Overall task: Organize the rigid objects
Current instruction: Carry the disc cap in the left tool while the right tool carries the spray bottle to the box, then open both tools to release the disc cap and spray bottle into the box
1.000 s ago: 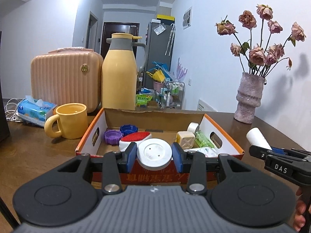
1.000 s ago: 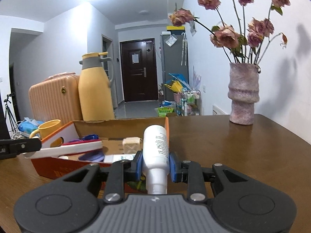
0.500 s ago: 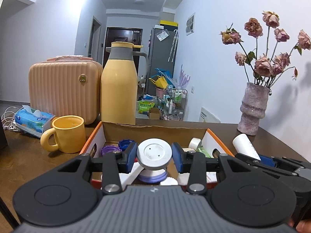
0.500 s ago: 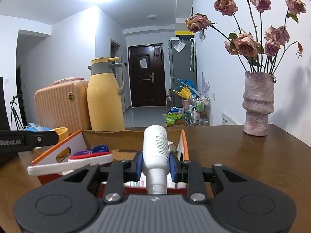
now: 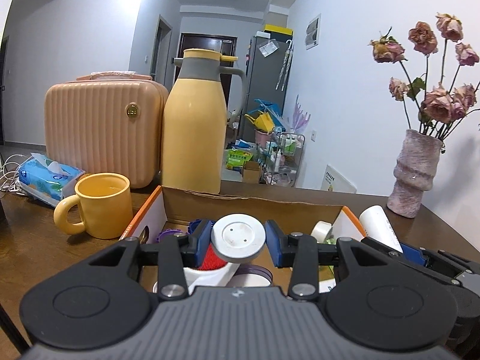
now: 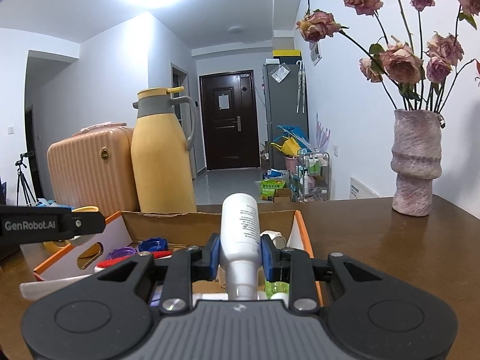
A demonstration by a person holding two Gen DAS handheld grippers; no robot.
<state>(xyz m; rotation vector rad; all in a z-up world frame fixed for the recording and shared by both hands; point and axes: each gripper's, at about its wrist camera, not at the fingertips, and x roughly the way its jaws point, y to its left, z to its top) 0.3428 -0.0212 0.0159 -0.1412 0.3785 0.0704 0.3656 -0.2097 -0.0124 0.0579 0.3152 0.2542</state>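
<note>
Cardboard box (image 5: pixel 255 207) on the desk (image 6: pixel 390 240) is already crowded. Left tongs (image 5: pixel 238 240) pinch a white brush (image 5: pixel 238 235) over it; right tongs (image 6: pixel 240 253) clamp a white bottle (image 6: pixel 240 228) above its right side. Dropping both together could knock them, or the bottle might roll.

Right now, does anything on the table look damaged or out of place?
Mostly no. The cardboard box has a ragged, torn top edge along its far wall, and the roses in the vase look dried and drooping. The yellow mug and yellow jug stand upright, nothing spilled.
</note>
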